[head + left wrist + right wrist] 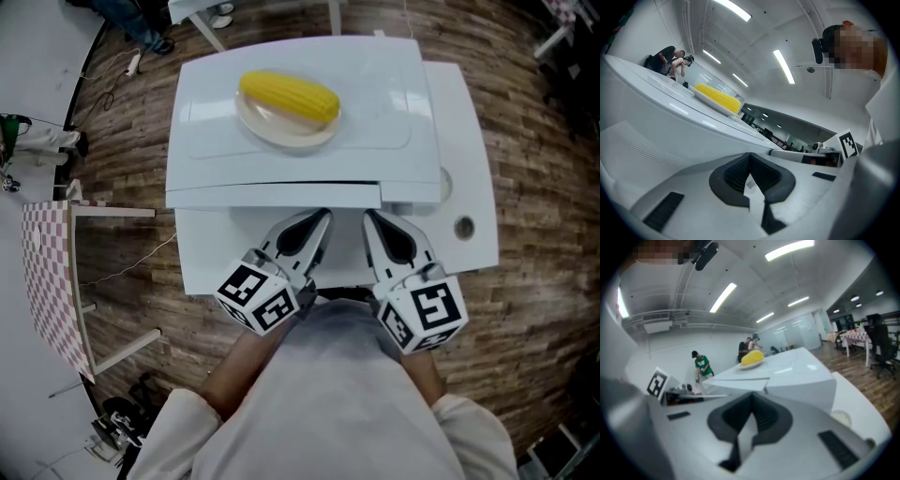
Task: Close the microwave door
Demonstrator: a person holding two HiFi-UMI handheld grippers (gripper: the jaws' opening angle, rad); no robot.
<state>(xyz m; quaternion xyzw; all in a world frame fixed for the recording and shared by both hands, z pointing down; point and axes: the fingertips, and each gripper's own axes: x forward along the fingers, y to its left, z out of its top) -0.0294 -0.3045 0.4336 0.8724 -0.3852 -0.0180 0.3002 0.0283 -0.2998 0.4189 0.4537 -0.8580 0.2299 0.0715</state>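
**Both grippers clenched empty at the microwave door**

Head view: the left gripper [322, 219] and the right gripper [372, 219] lie side by side. Both point forward at the flat white door [272, 196] of the boxy white microwave [384, 94], which is just ahead of their tips. The door stands a little proud of the body on the right gripper's side. I judge it almost shut, though I cannot tell if it is latched. Further ahead and above, a yellow corn cob [289, 96] rests on a round cream plate [272, 133] on the microwave roof. So the push should be gentle.

Left gripper view: the jaws of the left gripper [750, 157] meet and nothing is between them. The dotted door face [642, 145] is close on their left. The tool probably serves as a blunt pusher.

Right gripper view: the right gripper [751, 397] is also pressed together and empty. The door's top edge [740, 384] is just beyond its tips.
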